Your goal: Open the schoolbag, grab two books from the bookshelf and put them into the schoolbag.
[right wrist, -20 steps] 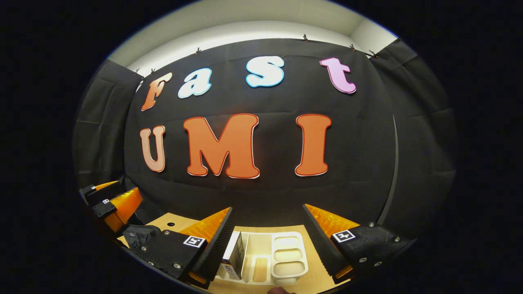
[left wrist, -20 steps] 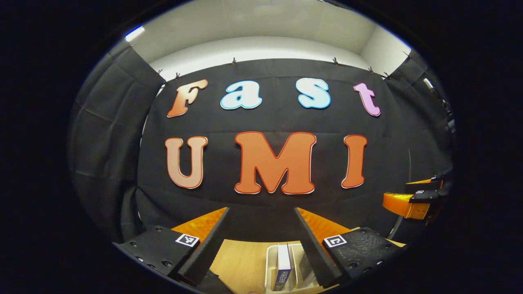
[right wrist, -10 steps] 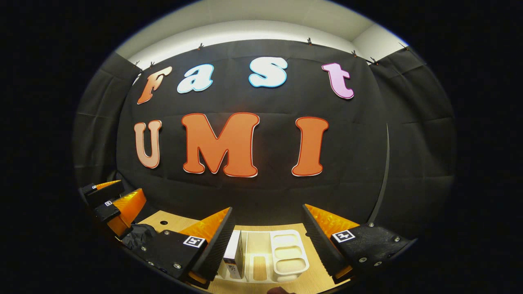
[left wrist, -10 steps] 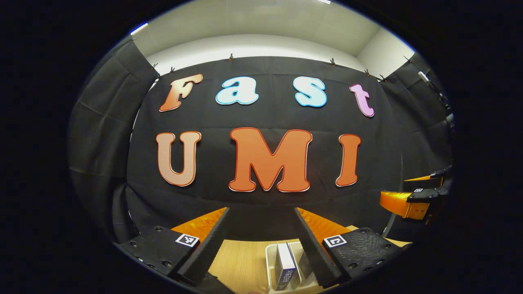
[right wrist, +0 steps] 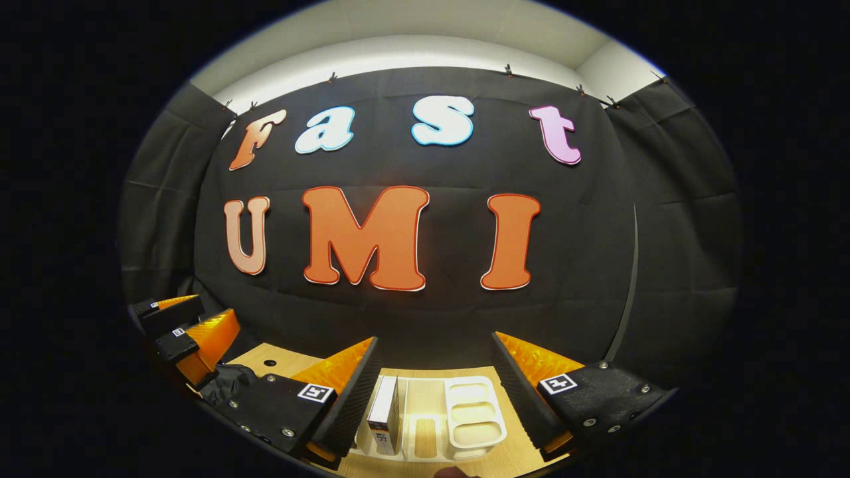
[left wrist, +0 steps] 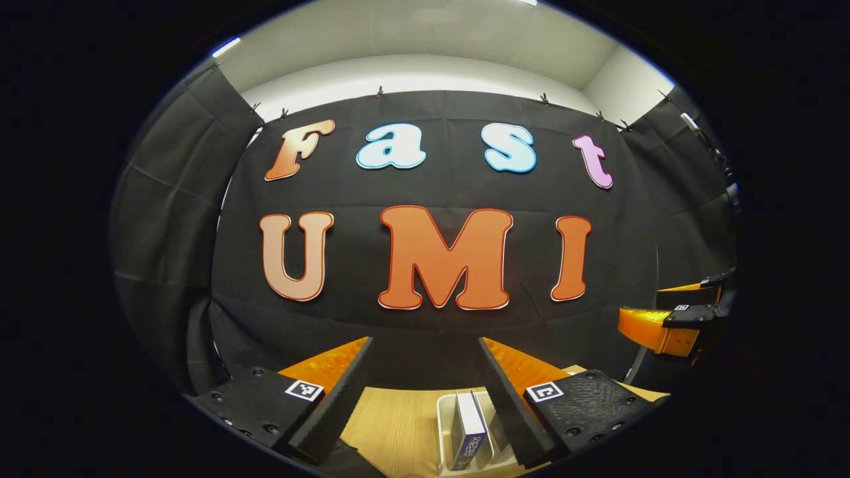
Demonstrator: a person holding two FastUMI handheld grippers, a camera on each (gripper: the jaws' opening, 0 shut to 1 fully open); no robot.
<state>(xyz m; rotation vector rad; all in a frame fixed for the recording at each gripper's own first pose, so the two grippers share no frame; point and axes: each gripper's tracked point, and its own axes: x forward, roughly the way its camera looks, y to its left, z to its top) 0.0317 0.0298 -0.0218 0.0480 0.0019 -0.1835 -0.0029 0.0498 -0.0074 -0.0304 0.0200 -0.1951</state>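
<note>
Hovering above the pale wooden table (left wrist: pixel 392 425), the left gripper (left wrist: pixel 425 398) has its fingers spread apart, grasping nothing; a white-and-blue book (left wrist: pixel 470 430) stands upright in the white plastic bookshelf rack (right wrist: pixel 473 415) at bottom centre of the left gripper view. The right gripper (right wrist: pixel 435 398) is likewise spread wide and empty, with a book (right wrist: pixel 385 415) low between its fingers.

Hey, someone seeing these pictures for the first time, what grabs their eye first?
Probably the white bookshelf low on the wooden table, with a book standing upright in its left part. Next, each view's own open claw framing it: the left claw and the right claw, both holding nothing.
</note>
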